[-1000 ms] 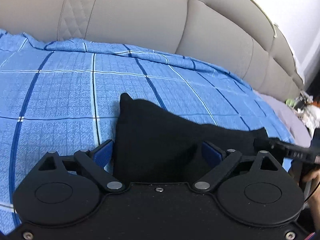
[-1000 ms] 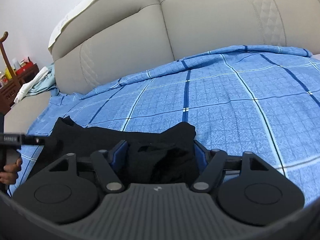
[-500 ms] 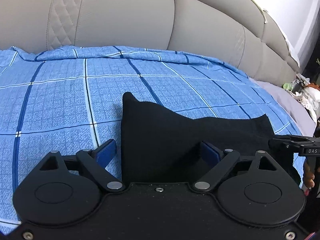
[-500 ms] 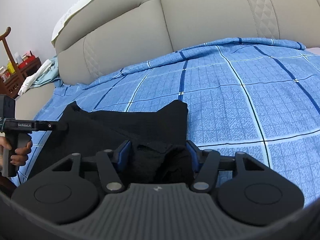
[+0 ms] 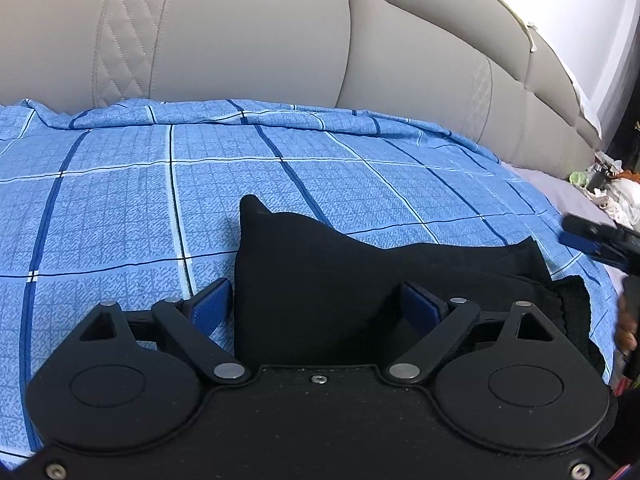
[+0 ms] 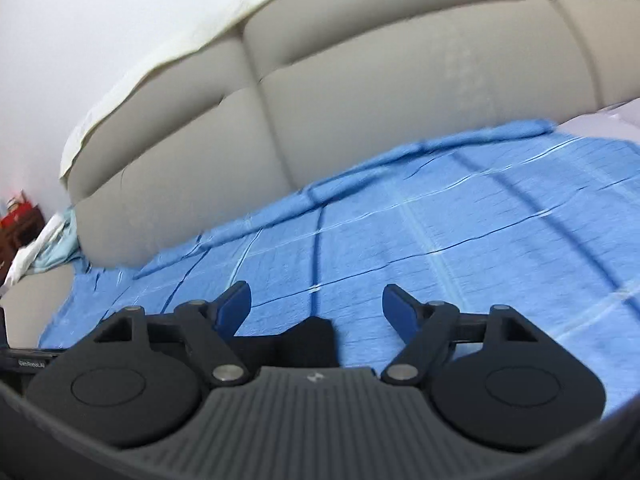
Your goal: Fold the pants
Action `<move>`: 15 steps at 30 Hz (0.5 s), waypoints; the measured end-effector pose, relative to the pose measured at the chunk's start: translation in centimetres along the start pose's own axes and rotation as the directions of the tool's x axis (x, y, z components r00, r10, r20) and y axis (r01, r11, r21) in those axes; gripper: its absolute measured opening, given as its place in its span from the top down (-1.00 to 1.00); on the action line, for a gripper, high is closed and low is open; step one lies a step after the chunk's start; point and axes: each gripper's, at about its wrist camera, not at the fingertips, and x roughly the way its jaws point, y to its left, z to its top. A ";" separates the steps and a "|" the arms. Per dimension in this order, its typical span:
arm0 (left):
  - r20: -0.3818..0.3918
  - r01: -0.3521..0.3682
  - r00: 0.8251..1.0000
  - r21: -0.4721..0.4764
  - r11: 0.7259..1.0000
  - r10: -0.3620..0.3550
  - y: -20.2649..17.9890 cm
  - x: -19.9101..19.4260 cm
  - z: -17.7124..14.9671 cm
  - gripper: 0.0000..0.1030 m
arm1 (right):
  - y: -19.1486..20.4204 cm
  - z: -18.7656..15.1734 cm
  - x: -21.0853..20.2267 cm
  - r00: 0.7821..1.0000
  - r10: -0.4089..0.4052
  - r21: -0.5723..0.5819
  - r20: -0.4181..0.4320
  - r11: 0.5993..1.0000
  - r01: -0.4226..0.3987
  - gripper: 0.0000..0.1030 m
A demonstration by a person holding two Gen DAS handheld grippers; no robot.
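Black pants (image 5: 340,280) lie folded on the blue checked bedsheet (image 5: 120,208). In the left wrist view my left gripper (image 5: 316,306) is open, its blue pads on either side of the pants' near edge, not closed on the cloth. My right gripper (image 5: 600,240) shows at the right edge, lifted off the pants. In the right wrist view my right gripper (image 6: 316,306) is open and empty above the sheet. Only a small corner of the pants (image 6: 312,340) shows low between its fingers. The view is blurred.
A padded beige headboard (image 5: 280,40) runs along the far side of the bed. Loose clutter (image 5: 612,192) lies past the bed's right end. A wooden cabinet (image 6: 16,232) and white cloth (image 6: 36,252) stand at the far left in the right wrist view.
My right gripper has opened, let go of the pants and lifted up and away. The pants now lie flat. My left gripper has stayed open over the pants' near edge.
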 end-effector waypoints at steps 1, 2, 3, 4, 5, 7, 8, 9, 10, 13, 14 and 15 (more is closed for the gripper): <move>0.003 0.000 1.000 0.000 1.000 0.000 0.0 0.0 0.0 -0.73 | 0.0 -0.2 -0.8 1.000 -0.029 -0.008 -0.004 1.000 0.029 -0.64; 0.006 -0.001 1.000 0.002 1.000 0.001 0.0 0.0 -0.1 -0.73 | 0.3 -0.6 -1.6 0.998 -0.056 -0.021 -0.023 0.998 0.055 -0.62; 0.009 -0.002 1.000 0.004 1.000 0.002 0.0 0.0 -0.1 -0.73 | 0.6 -1.0 -2.4 0.997 -0.059 -0.028 -0.045 0.998 0.058 -0.55; 0.010 -0.004 1.000 0.006 1.000 0.004 0.0 0.0 -0.1 -0.73 | 0.8 -1.4 -3.0 0.997 -0.044 -0.031 -0.059 0.999 0.042 -0.50; 0.010 -0.006 1.000 0.007 1.000 0.005 -0.1 0.0 -0.1 -0.73 | 1.2 -1.7 -3.7 0.998 -0.024 -0.034 -0.065 0.999 0.022 -0.37; 0.005 -0.010 1.000 0.008 1.000 0.010 -0.1 0.0 -0.1 -0.73 | 1.9 -2.2 -4.7 0.999 0.009 -0.019 -0.048 1.000 -0.010 -0.09; 0.002 -0.011 1.000 0.005 1.000 0.011 -0.2 0.0 0.0 -0.73 | 2.3 -2.3 -4.8 0.997 0.027 -0.017 -0.076 0.999 -0.028 0.06; 0.000 -0.011 1.000 0.000 1.000 0.011 -0.1 0.0 0.1 -0.73 | 2.8 -2.6 -4.8 0.994 0.023 -0.028 -0.103 0.999 -0.026 0.07; -0.001 -0.010 1.000 -0.006 1.000 0.010 -0.1 -0.1 0.1 -0.73 | 3.2 -3.0 -4.8 0.993 0.001 -0.042 -0.120 0.999 -0.006 0.07; 0.001 -0.003 1.000 -0.022 1.000 0.004 0.2 -0.1 0.2 -0.73 | 3.5 -4.2 -3.9 0.984 -0.032 -0.038 -0.178 0.999 0.025 0.08; 0.002 -0.004 1.000 -0.024 1.000 0.004 0.2 -0.1 0.2 -0.73 | 3.5 -4.6 -3.6 0.982 -0.025 -0.022 -0.187 1.000 0.022 0.25; 0.002 -0.004 1.000 -0.022 1.000 0.004 0.2 -0.2 0.2 -0.73 | 3.4 -4.8 -3.3 0.984 -0.021 -0.009 -0.180 1.000 0.020 0.56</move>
